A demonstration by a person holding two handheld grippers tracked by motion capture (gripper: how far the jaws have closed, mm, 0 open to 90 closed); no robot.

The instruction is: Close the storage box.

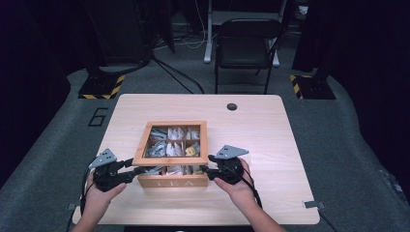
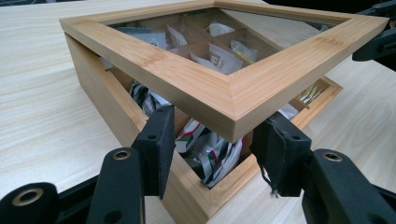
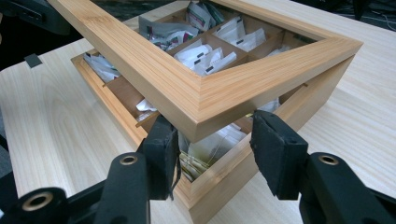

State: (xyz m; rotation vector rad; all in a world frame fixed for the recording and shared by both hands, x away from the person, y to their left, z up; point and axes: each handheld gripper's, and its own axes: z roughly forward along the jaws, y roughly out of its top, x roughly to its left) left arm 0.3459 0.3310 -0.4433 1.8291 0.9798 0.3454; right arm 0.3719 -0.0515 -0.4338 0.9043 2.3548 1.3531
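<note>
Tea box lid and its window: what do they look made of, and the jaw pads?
Lid frame: pale bamboo or wood, by its fine straight grain and mitred corner; smooth matt finish. Window: clear glass or acrylic, since the tea packets show through. Jaw pads: black, dull, probably rubber or foam.

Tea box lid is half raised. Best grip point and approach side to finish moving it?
Grip the lid at its two front corners, one gripper from each side, as the left gripper and right gripper straddle them now. It hinges at the back, the centre is a window, and only the wooden frame gives the pads solid edges.
</note>
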